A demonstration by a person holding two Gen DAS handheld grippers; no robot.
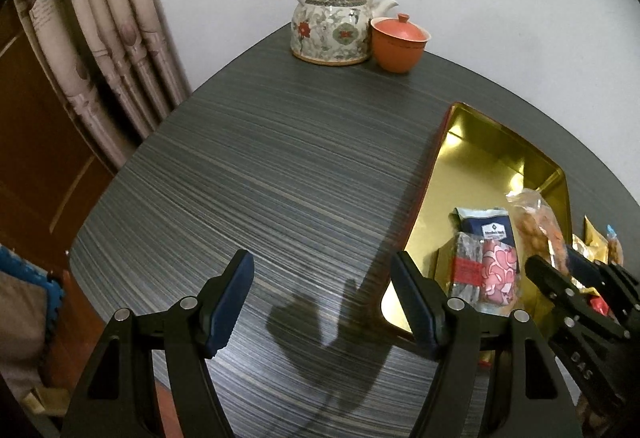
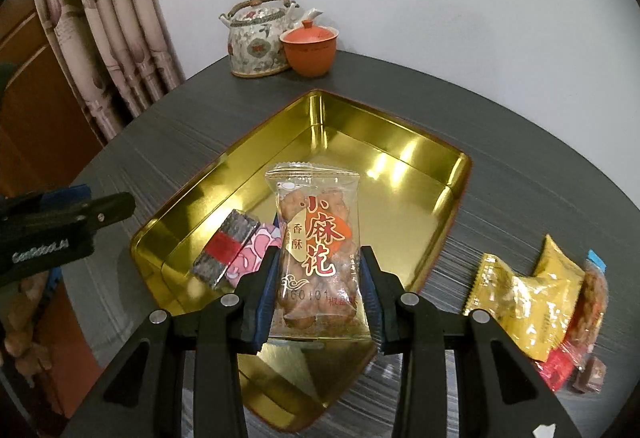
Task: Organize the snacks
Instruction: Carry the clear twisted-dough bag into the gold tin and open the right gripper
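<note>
Left gripper (image 1: 322, 302), left wrist view: I read the jaws as standing wide apart with nothing between them, only bare table (image 1: 260, 158) showing in the gap at lower centre. I judge it is parked there, left of the tin (image 1: 448, 174), to keep clear of the other hand's path. At the right edge of the frame the tin's gold floor holds a blue packet (image 1: 494, 228), a grey bar (image 1: 466, 270) with a red band and a pink packet (image 1: 500, 274), all packed into the near end; I take this as filling from one end so the far end stays free. The right gripper enters at lower right with a clear twist packet (image 1: 538, 226) over the tin. A teapot (image 1: 332, 26) and an orange lidded cup (image 1: 398, 42) stand touching at top centre, well apart from the work.

Right gripper (image 2: 320, 294), right wrist view: the jaws are nearly closed and the blue pads (image 2: 266, 298) press both long sides of the twist packet, which sits upright in frame centre over the tin's floor. Gripping the lower half leaves the top free to lead into the tin. I judge this the carry-and-place step, with release still due. The grey bar and pink packet lie left of the held packet, so a drop point right of them looks open. Unsorted yellow packets (image 2: 516, 290) and red ones (image 2: 560, 366) lie on the table at lower right, outside the tin; the task is partly done.
</note>
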